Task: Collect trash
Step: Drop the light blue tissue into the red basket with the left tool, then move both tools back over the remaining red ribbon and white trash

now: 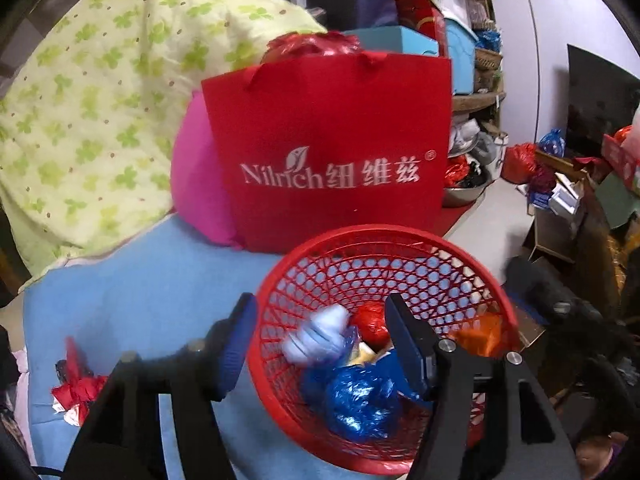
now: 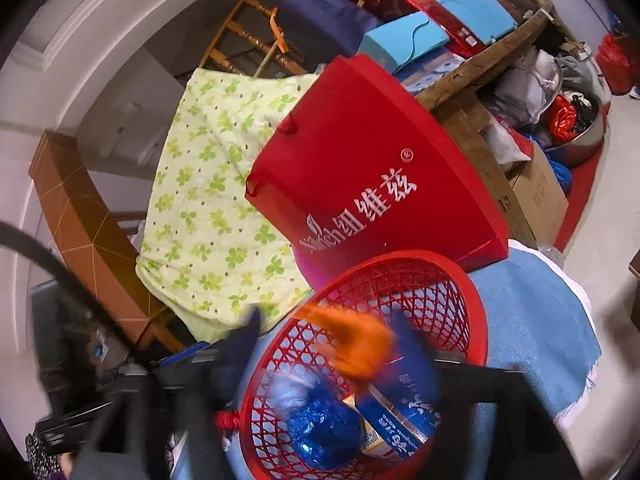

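A red mesh basket (image 1: 380,232) sits on a blue cloth (image 1: 132,288). It holds a blue foil ball (image 1: 360,404), a red foil ball (image 1: 370,322) and an orange wrapper (image 1: 480,332). My left gripper (image 1: 320,344) is open over the basket's near rim. A blurred pale blue wad (image 1: 316,336) lies loose between its fingers, touching neither pad. In the right wrist view my right gripper (image 2: 332,340) is open above the basket (image 2: 476,308), with a blurred orange wrapper (image 2: 352,344) loose between its fingers. Below lie the blue foil ball (image 2: 324,432) and a blue carton (image 2: 408,416).
A crumpled red wrapper (image 1: 76,392) lies on the blue cloth at the left. Behind the basket stand a red gift bag (image 1: 332,140) and a pink cushion (image 1: 196,184), with a green clover quilt (image 1: 100,100) beside them. Boxes (image 2: 404,40) and a steel basin (image 2: 588,136) crowd the right.
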